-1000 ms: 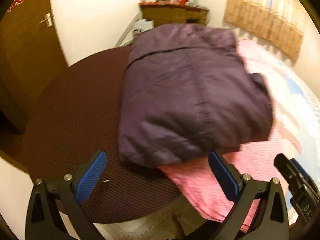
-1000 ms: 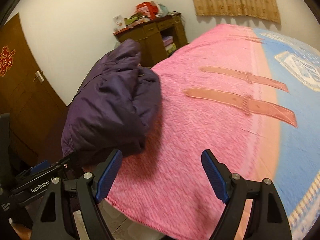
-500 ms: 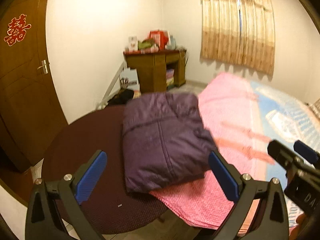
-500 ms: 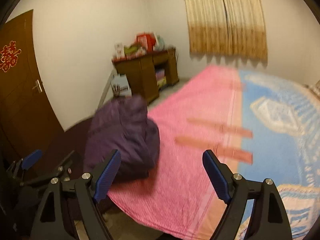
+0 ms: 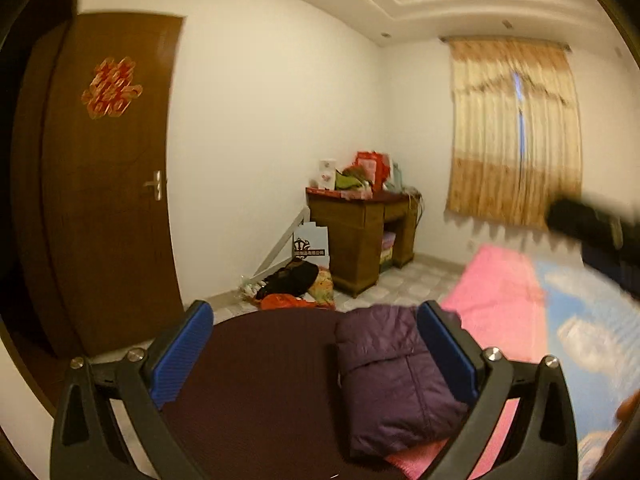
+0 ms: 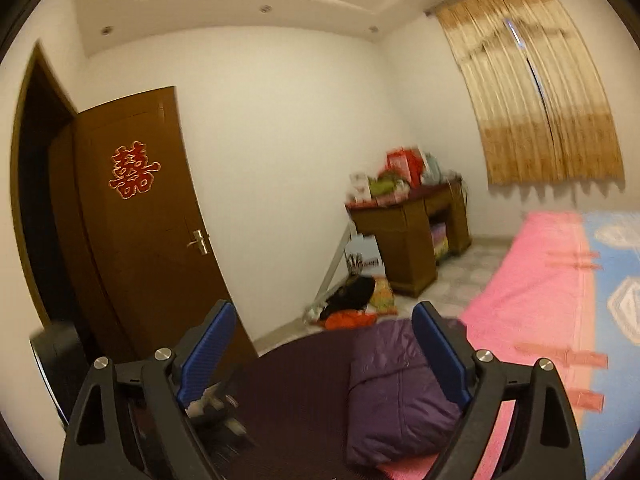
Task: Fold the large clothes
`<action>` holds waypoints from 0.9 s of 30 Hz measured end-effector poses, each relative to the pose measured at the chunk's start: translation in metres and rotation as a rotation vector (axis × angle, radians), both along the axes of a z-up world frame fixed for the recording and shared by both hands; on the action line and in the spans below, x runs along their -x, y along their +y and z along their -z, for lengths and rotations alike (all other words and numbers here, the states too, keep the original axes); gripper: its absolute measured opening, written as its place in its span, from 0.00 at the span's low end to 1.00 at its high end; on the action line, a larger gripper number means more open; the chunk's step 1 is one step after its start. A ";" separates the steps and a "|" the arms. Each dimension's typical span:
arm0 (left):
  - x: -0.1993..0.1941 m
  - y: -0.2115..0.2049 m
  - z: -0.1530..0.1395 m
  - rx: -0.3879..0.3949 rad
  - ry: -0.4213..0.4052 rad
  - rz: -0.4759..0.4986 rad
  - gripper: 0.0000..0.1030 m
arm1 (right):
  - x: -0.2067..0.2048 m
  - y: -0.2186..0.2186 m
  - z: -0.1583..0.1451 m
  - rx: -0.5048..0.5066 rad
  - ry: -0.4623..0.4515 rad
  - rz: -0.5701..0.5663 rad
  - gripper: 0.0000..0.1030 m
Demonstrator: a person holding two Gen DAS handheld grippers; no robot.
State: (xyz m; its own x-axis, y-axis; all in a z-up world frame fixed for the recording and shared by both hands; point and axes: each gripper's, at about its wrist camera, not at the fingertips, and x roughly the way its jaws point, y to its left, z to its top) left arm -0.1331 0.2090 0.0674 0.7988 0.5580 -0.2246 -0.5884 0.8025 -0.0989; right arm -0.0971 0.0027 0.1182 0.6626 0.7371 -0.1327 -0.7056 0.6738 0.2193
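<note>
A folded dark purple padded jacket (image 5: 396, 384) lies at the right edge of a round dark maroon surface (image 5: 260, 380), partly over the pink blanket (image 5: 500, 300). My left gripper (image 5: 314, 308) is raised well above and back from it, open, nothing between its blue pads. In the right wrist view the jacket (image 6: 392, 400) sits low under my right gripper (image 6: 322, 306), whose jaws are opening and hold nothing. A blurred dark shape, the right gripper (image 5: 580, 220), crosses the left wrist view's right edge.
A brown door (image 5: 108, 184) with a red paper sign stands at the left. A cluttered wooden desk (image 5: 356, 232) is by the far wall, with bags (image 5: 296, 284) on the floor beside it. A curtain (image 5: 512, 132) covers the window. The bed's blue cover (image 6: 616, 300) lies at the right.
Both grippers have lifted and tilted up away from the jacket, which now looks small and low. The door, walls and ceiling have come into view. The right jaws stand slightly wider.
</note>
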 end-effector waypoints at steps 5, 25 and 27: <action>-0.005 -0.003 0.005 -0.009 -0.023 -0.006 1.00 | 0.014 -0.015 0.029 0.032 -0.134 0.156 0.91; -0.033 -0.074 0.021 -0.119 0.019 0.096 1.00 | -0.002 -0.097 0.060 0.004 -0.091 0.330 0.93; -0.035 -0.077 0.023 -0.123 0.029 0.099 1.00 | -0.002 -0.092 0.060 0.008 -0.089 0.325 0.93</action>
State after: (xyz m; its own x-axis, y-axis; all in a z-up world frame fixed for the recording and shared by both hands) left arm -0.0984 0.1321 0.0448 0.8456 0.5016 -0.1829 -0.5069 0.8618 0.0197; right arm -0.0949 -0.0892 0.0581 0.8720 0.4846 -0.0689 -0.4698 0.8681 0.1607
